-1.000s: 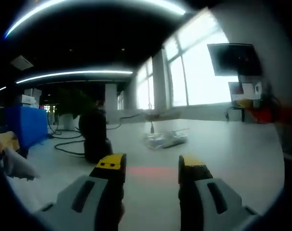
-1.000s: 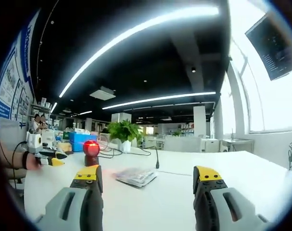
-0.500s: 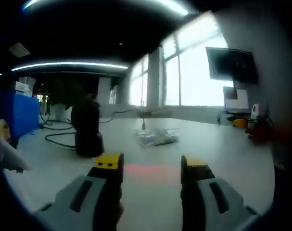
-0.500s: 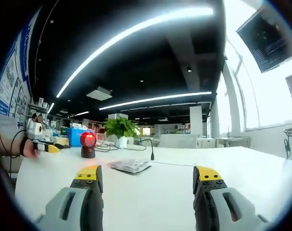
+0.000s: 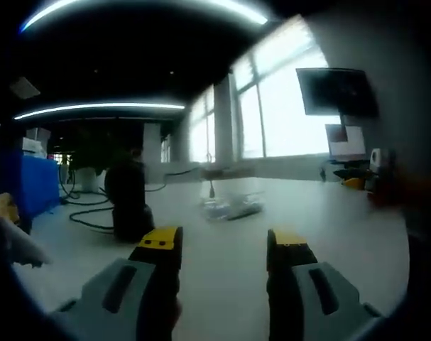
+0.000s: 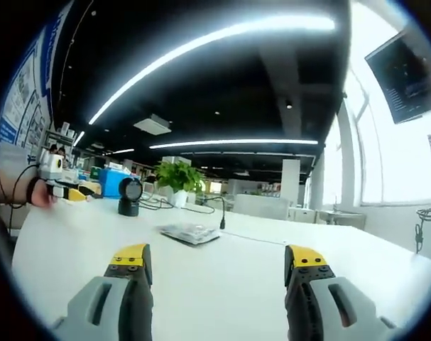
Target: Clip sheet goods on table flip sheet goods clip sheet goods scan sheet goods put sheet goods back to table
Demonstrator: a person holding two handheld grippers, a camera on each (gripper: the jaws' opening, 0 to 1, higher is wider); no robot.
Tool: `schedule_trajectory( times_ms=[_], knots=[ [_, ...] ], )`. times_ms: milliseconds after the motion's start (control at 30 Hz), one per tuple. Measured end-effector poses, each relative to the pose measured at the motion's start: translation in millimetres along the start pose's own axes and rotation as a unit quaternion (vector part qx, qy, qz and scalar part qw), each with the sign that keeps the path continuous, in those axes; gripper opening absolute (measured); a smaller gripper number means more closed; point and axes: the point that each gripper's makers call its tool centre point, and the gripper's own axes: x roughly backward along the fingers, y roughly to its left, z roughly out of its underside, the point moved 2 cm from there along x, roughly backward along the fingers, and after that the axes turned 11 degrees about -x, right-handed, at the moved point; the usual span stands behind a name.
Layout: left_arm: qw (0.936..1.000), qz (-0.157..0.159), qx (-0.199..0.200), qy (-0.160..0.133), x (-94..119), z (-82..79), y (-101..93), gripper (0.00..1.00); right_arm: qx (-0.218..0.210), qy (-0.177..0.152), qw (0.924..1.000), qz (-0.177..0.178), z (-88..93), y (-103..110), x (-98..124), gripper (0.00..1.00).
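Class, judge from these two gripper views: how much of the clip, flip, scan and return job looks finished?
Nothing looks done: the packet of sheet goods lies flat on the white table, unclipped. In hand: nothing; left gripper and right gripper are open and short of it. Left: clipping, flipping, scanning at the black scanner, returning.

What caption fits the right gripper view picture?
Open yellow-tipped right gripper above a white table, facing a clear plastic sheet packet and a black scanner.

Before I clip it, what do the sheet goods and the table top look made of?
The sheet goods look like a flat pack in clear glossy plastic film: it glints and seems crinkled, though it is too far to be sure. The table looks like smooth matte white laminate, plain and even with soft reflections.
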Motion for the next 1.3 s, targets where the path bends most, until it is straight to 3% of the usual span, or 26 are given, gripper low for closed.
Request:
schedule_trajectory(
  times_ms=[33, 167, 300, 400, 900, 1133, 1300],
  knots=[
    [0.9999, -0.005, 0.016, -0.001, 1.5, 0.6, 2.2, 0.41, -0.001, 0.001, 1.0000, 0.000, 0.3, -0.4, 0.0, 0.70],
    [0.9996, -0.018, 0.016, -0.015, 5.1, -1.9, 8.0, 0.41, -0.016, -0.006, 0.9998, 0.004, -2.2, -7.0, 3.7, 0.69],
    [0.9997, 0.001, -0.026, -0.005, -0.8, -0.9, -4.7, 0.42, -0.020, -0.012, 0.9997, 0.010, -3.0, -9.3, 3.0, 0.67],
    [0.9996, 0.002, -0.030, -0.002, -0.2, -0.3, -5.2, 0.42, -0.011, -0.007, 0.9998, 0.012, -1.2, -7.8, 1.5, 0.67],
    [0.9998, -0.018, 0.008, -0.007, -1.3, 0.0, 5.5, 0.42, -0.015, 0.002, 0.9998, 0.014, 0.8, -7.9, -0.4, 0.66],
    [0.9999, -0.012, 0.004, -0.005, -1.9, 0.3, 2.5, 0.42, -0.013, 0.009, 0.9998, 0.011, 3.4, -8.5, -0.7, 0.66],
    [0.9999, -0.001, -0.013, 0.004, -2.7, 2.8, -3.4, 0.42, -0.027, -0.009, 0.9994, 0.018, -3.1, -13.0, 3.3, 0.65]
  ],
)
